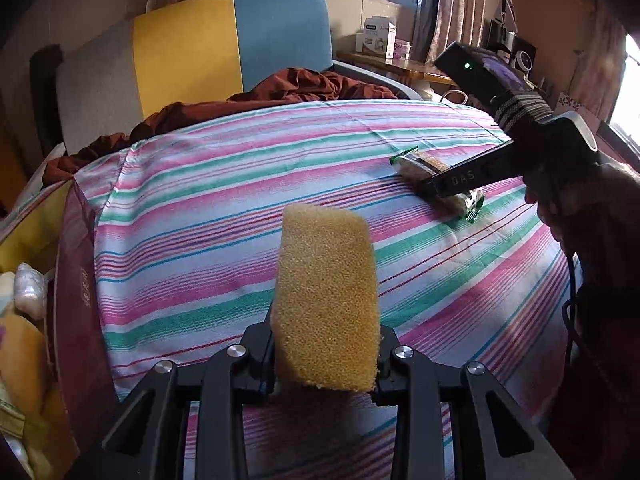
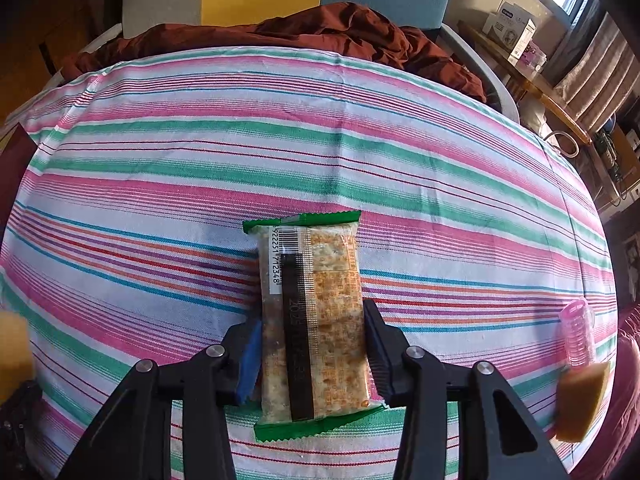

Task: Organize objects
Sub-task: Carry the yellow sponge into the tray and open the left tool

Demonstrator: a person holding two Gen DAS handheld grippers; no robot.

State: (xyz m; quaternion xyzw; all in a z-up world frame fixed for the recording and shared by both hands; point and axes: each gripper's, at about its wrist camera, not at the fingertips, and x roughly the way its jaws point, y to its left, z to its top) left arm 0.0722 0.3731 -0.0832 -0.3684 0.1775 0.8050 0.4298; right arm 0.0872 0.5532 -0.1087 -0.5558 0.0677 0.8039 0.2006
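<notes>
My left gripper (image 1: 326, 350) is shut on a yellow sponge (image 1: 326, 300) and holds it upright above the striped bedsheet (image 1: 208, 208). The sponge also shows at the left edge of the right wrist view (image 2: 14, 356). My right gripper (image 2: 312, 356) has its fingers against both long sides of a green-edged cracker packet (image 2: 314, 312) that lies on the sheet (image 2: 160, 160). In the left wrist view the right gripper (image 1: 436, 188) sits over the packet (image 1: 424, 164) at the right.
A maroon box (image 1: 76, 280) with soft items stands at the left of the bed. A pink ribbed bottle (image 2: 578, 332) and a yellow sponge piece (image 2: 582, 404) lie at the right edge. A brown blanket (image 2: 340, 28) is bunched at the headboard. A side table (image 1: 400, 66) holds boxes.
</notes>
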